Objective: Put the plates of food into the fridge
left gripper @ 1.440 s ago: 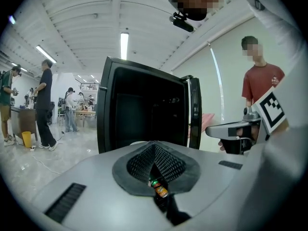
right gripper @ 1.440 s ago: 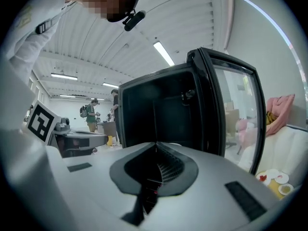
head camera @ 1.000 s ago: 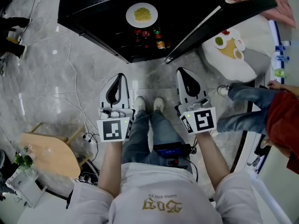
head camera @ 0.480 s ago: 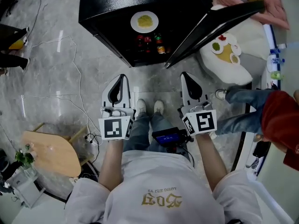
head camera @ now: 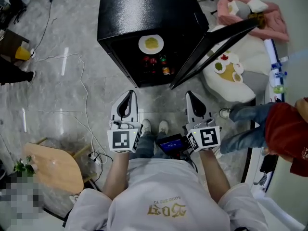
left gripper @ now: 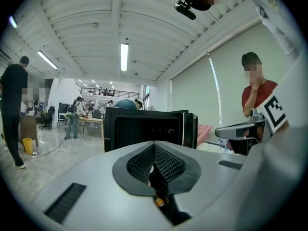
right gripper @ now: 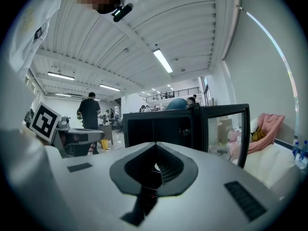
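Fridge (head camera: pixel 144 8): black shell is gleaming, finely speckled gloss
Floor (head camera: pixel 62 95): grey veined stone is shining, polished smooth
Plate (head camera: pixel 151 44): is looking white and glazed (ceramic, seemingly)
Left gripper (head camera: pixel 129 94): is showing matt pale plastic, ribbed black pads
Small table (head camera: pixel 53 162): is showing pale smooth wood
Blanket (head camera: pixel 274 18): is lying soft, pink cloth

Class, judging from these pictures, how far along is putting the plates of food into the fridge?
Done: one plate of yellow food sits inside the open fridge. In hand: nothing; the left hand-held gripper and right hand-held gripper are both shut and empty. Left: more food dishes wait on the white surface beside the fridge door.
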The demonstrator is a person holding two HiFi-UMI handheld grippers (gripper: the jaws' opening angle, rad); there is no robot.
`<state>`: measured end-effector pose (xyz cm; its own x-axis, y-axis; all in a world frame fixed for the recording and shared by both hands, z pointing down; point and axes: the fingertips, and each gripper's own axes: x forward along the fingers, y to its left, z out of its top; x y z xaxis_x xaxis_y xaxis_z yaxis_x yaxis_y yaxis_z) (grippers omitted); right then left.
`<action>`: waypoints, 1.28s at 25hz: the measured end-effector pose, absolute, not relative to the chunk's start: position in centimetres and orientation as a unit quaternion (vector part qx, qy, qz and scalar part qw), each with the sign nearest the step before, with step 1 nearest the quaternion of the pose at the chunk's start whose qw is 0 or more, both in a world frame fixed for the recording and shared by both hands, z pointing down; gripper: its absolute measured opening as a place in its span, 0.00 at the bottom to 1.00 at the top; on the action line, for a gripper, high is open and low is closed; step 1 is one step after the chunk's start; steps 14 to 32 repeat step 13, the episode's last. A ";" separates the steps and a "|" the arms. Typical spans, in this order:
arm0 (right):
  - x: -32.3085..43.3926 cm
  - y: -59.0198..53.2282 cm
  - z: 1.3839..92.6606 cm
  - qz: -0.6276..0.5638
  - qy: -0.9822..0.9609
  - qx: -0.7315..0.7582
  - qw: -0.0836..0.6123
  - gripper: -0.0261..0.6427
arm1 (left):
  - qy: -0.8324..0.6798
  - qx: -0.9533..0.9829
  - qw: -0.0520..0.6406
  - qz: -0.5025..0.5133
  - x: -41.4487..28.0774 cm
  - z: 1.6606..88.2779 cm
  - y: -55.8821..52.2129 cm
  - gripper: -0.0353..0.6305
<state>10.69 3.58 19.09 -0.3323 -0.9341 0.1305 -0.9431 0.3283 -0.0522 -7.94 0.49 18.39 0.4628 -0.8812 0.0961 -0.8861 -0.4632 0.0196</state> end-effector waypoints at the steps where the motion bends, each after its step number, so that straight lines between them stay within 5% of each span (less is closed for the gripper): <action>1: 10.6 3.8 18.8 0.061 -0.813 0.578 0.038 0.06 | -0.517 0.855 0.033 0.036 -8.0 18.2 0.6 0.06; 32: 9.6 4.2 17.2 0.075 -0.810 0.582 0.023 0.05 | -0.507 0.860 0.040 0.034 -7.6 16.5 0.9 0.06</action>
